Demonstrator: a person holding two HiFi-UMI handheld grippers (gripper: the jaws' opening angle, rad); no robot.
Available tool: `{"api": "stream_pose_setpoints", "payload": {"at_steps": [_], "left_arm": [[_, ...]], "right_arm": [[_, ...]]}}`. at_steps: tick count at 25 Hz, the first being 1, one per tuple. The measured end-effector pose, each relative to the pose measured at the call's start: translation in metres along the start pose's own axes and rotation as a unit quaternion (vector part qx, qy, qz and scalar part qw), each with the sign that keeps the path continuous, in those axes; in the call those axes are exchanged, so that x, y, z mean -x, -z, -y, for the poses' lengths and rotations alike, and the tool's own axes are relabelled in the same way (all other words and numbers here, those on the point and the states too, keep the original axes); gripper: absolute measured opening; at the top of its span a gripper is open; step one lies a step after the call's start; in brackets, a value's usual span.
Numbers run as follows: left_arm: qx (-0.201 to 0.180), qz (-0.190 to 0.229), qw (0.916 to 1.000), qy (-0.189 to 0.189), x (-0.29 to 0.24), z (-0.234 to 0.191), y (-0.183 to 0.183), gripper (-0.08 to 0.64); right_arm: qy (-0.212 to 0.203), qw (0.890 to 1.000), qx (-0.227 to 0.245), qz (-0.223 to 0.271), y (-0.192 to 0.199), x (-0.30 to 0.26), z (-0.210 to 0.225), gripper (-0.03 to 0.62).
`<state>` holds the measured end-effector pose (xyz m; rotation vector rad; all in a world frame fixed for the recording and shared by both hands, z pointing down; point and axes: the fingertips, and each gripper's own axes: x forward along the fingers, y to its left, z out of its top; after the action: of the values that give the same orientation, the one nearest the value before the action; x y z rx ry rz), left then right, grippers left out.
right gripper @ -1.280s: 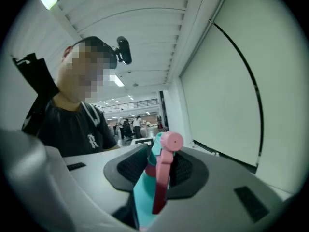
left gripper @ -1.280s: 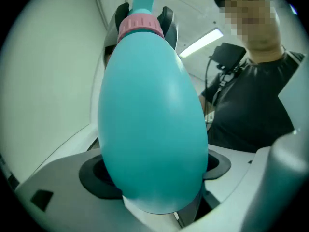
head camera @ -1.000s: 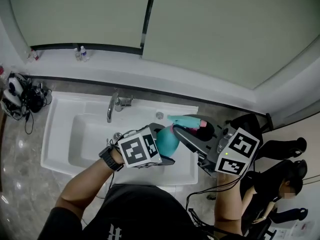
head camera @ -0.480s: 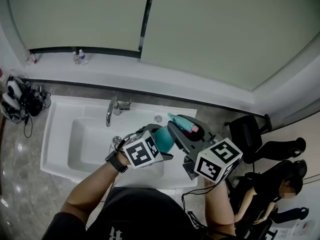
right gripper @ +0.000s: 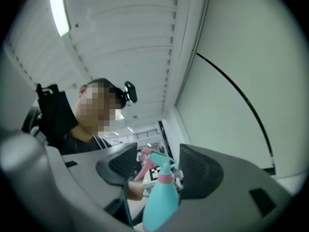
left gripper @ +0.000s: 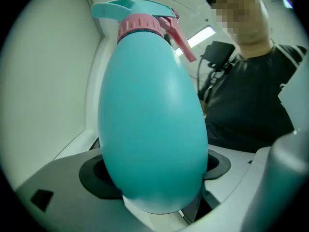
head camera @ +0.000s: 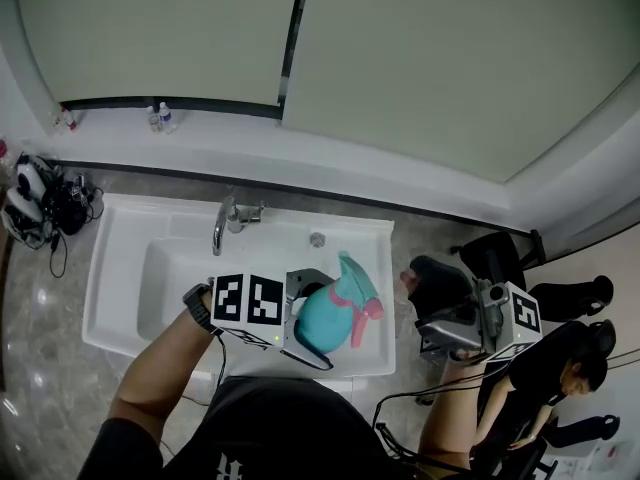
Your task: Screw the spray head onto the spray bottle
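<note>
The teal spray bottle (head camera: 322,323) is held over the sink's front right corner with its teal spray head (head camera: 352,273) and pink collar on its neck and the pink trigger (head camera: 366,313) to the right. My left gripper (head camera: 308,320) is shut on the bottle's belly; in the left gripper view the bottle (left gripper: 149,129) fills the frame between the pads. My right gripper (head camera: 430,293) is off to the right, clear of the bottle, and its jaws are opening with nothing between them. In the right gripper view the bottle (right gripper: 161,199) shows beyond that gripper (right gripper: 154,166), at a distance.
The white sink (head camera: 120,298) has a chrome faucet (head camera: 225,218) at its back. Small bottles (head camera: 160,113) stand on the rear ledge. A tangle of cables and gear (head camera: 40,198) lies on the counter at left. A black chair (head camera: 490,258) and a seated person (head camera: 560,368) are at right.
The right gripper has let go of the spray head, opened and drawn back to the right. The left gripper has shifted left and turned, and the bottle now lies lower, near the sink's front edge.
</note>
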<state>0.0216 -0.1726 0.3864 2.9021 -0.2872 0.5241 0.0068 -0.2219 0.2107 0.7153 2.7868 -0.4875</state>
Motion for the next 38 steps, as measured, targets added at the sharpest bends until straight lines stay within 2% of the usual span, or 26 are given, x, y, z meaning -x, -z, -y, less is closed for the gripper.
{"api": "stream_pose_setpoints", "payload": {"at_steps": [2,4,5,7,9,10,12,13,14,16,20,23,26,28,33,38], "left_arm": [[-0.040,0.021,0.9962,0.075,-0.003,0.033,-0.021,0.451],[-0.074,0.039,0.9846,0.153,-0.009,0.065,-0.036,0.451],[-0.086,0.043,0.9772,0.189,-0.011,0.079,-0.041,0.451],[-0.103,0.043,0.9631,0.245,-0.015,0.101,-0.044,0.451],[-0.108,0.036,0.9549,0.274,-0.020,0.111,-0.042,0.451],[-0.107,0.033,0.9536,0.279,-0.022,0.111,-0.041,0.451],[-0.101,0.034,0.9543,0.279,-0.023,0.106,-0.041,0.451],[-0.098,0.038,0.9558,0.275,-0.022,0.102,-0.041,0.451],[-0.095,0.041,0.9579,0.268,-0.021,0.099,-0.041,0.451],[-0.088,0.043,0.9640,0.247,-0.019,0.093,-0.040,0.451],[-0.060,0.040,0.9802,0.184,-0.020,0.079,-0.032,0.451],[-0.020,0.036,0.9914,0.124,-0.019,0.059,-0.023,0.451],[0.028,0.019,0.9975,0.062,-0.019,0.032,-0.015,0.451],[0.049,0.005,0.9981,0.037,-0.023,0.023,-0.011,0.451],[0.064,-0.027,0.9975,0.014,-0.021,0.016,0.000,0.451],[0.061,-0.064,0.9961,-0.009,-0.021,0.008,0.015,0.449]], "right_arm": [[-0.061,0.998,-0.017,0.030,-0.003,0.001,-0.002,0.249],[-0.128,0.991,-0.025,0.032,0.001,-0.014,-0.012,0.249],[-0.167,0.985,-0.024,0.029,0.003,-0.026,-0.022,0.249],[-0.254,0.967,-0.016,0.012,0.008,-0.045,-0.050,0.249],[-0.328,0.945,0.001,-0.019,0.017,-0.056,-0.079,0.249],[-0.349,0.937,0.011,-0.034,0.022,-0.059,-0.089,0.249],[-0.360,0.931,0.024,-0.056,0.026,-0.062,-0.097,0.247],[-0.355,0.932,0.026,-0.062,0.027,-0.063,-0.097,0.241],[-0.345,0.936,0.027,-0.066,0.028,-0.064,-0.095,0.206],[-0.313,0.947,0.024,-0.072,0.029,-0.067,-0.087,0.097],[-0.230,0.968,0.022,-0.094,0.038,-0.076,-0.068,0.092],[-0.147,0.982,0.032,-0.111,0.044,-0.080,-0.045,0.092],[-0.055,0.989,0.029,-0.134,0.052,-0.075,-0.012,0.092],[-0.018,0.989,0.023,-0.146,0.057,-0.072,-0.001,0.094],[0.000,0.988,0.025,-0.155,0.063,-0.073,0.007,0.094],[0.009,0.988,0.036,-0.147,0.069,-0.068,0.011,0.094]]}}
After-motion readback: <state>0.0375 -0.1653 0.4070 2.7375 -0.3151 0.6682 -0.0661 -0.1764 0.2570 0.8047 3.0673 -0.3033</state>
